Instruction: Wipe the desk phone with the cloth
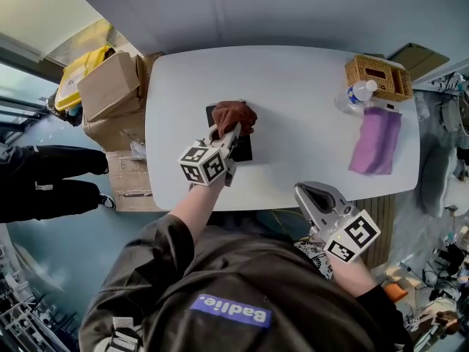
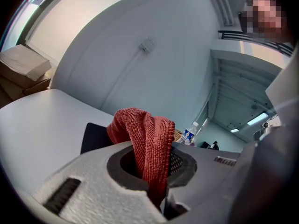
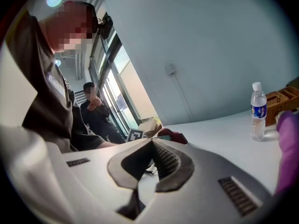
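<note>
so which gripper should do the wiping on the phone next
Left. The left gripper is shut on the red cloth and hangs right over the black desk phone. The right gripper is shut on nothing, off the near edge of the white table.

On table (image 1: 293,123), left of centre: desk phone (image 1: 243,149), cloth (image 1: 233,116) atop it, clamped in left gripper (image 1: 229,134). Far right corner: wicker basket (image 1: 377,75), water bottle (image 1: 353,97) just before it, second cloth (image 1: 375,140) nearer. Left of table: cardboard boxes (image 1: 110,86).

Grey L claw (image 1: 235,133), R claw (image 1: 301,190); dk sleeves (image 1: 143,266)
</note>
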`<act>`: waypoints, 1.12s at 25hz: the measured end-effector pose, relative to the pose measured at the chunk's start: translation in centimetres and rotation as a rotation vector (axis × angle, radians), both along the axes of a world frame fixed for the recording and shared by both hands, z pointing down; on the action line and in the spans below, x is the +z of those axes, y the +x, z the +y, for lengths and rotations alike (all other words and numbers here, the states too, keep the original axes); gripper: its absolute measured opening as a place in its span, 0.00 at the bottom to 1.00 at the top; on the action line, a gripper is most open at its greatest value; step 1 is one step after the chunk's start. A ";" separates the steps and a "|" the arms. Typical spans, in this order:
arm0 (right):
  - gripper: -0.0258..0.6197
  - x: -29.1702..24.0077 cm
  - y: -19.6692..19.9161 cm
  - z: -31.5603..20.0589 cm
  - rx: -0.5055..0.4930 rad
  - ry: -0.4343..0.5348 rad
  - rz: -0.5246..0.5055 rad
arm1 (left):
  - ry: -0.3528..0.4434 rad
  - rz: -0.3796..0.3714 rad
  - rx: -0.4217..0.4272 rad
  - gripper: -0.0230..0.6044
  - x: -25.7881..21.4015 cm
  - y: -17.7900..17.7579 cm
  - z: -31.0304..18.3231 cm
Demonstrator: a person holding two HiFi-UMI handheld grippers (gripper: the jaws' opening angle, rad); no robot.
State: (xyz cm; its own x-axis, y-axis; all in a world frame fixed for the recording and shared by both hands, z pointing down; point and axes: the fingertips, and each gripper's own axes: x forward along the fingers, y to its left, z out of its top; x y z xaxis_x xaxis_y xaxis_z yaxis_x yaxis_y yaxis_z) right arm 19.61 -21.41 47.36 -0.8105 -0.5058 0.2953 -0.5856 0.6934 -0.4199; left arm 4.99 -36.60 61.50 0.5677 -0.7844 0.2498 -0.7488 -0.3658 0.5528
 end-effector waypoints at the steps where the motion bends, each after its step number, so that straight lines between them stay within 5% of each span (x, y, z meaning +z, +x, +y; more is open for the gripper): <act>1: 0.08 0.1 0.0 0.0 -0.004 -0.003 -0.001 | -0.011 0.002 0.000 0.09 0.5 0.1 0.5; 19: 0.08 -0.3 -3.7 3.2 -0.029 -0.038 -0.006 | -0.146 0.003 0.158 0.09 5.1 1.5 12.5; 28: 0.08 -2.8 -6.4 6.5 0.014 0.016 -0.018 | -0.103 0.007 0.229 0.09 1.4 -0.3 16.1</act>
